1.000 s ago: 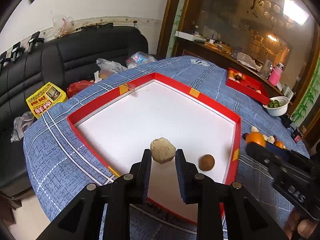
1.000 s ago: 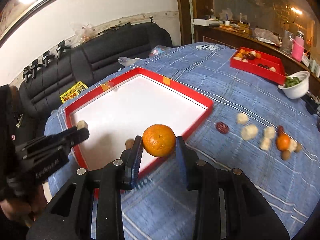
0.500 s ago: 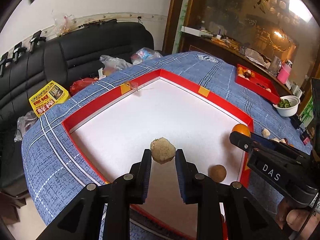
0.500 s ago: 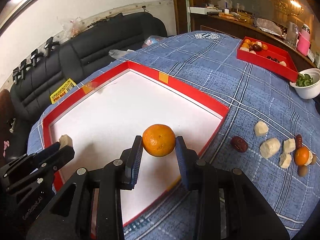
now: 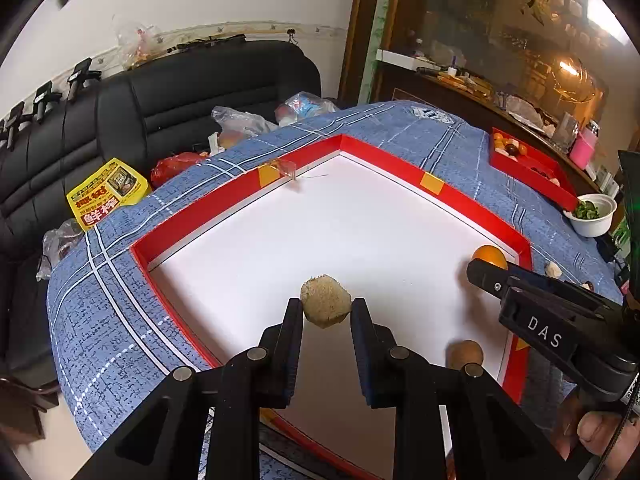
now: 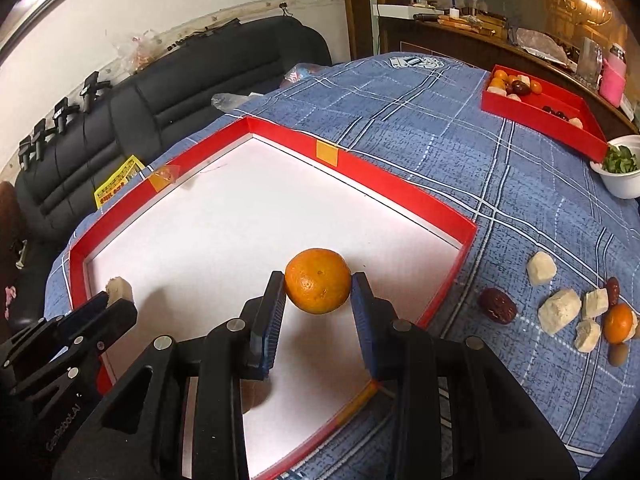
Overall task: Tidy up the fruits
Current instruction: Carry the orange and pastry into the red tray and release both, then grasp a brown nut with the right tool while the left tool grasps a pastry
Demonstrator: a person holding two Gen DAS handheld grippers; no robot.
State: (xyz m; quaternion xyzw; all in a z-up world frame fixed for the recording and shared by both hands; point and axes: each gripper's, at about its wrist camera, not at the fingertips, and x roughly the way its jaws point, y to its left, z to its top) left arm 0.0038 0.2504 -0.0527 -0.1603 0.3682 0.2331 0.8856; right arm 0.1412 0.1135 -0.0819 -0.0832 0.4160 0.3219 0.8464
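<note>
A large red-walled tray (image 5: 432,184) with a white floor lies on the blue checked tablecloth; it also shows in the right wrist view (image 6: 384,180). My left gripper (image 5: 326,312) is shut on a beige rough chunk (image 5: 326,300) above the tray's near-left part. My right gripper (image 6: 318,288) is shut on an orange (image 6: 318,280) above the tray's near-right part. A small brown round fruit (image 5: 464,354) lies on the tray floor near its right wall. The right gripper with the orange (image 5: 489,257) shows in the left view, the left gripper with its chunk (image 6: 119,288) in the right view.
Loose fruit lies on the cloth right of the tray: a red date (image 6: 497,305), white chunks (image 6: 559,310), a small orange (image 6: 618,323). A smaller red tray (image 6: 544,110) with fruit and a white bowl (image 6: 622,178) stand far right. A black sofa (image 5: 160,96) is behind.
Both grippers moved forward over the tray with their fruit still held. The right gripper came further over the white floor from the tray's right edge.
</note>
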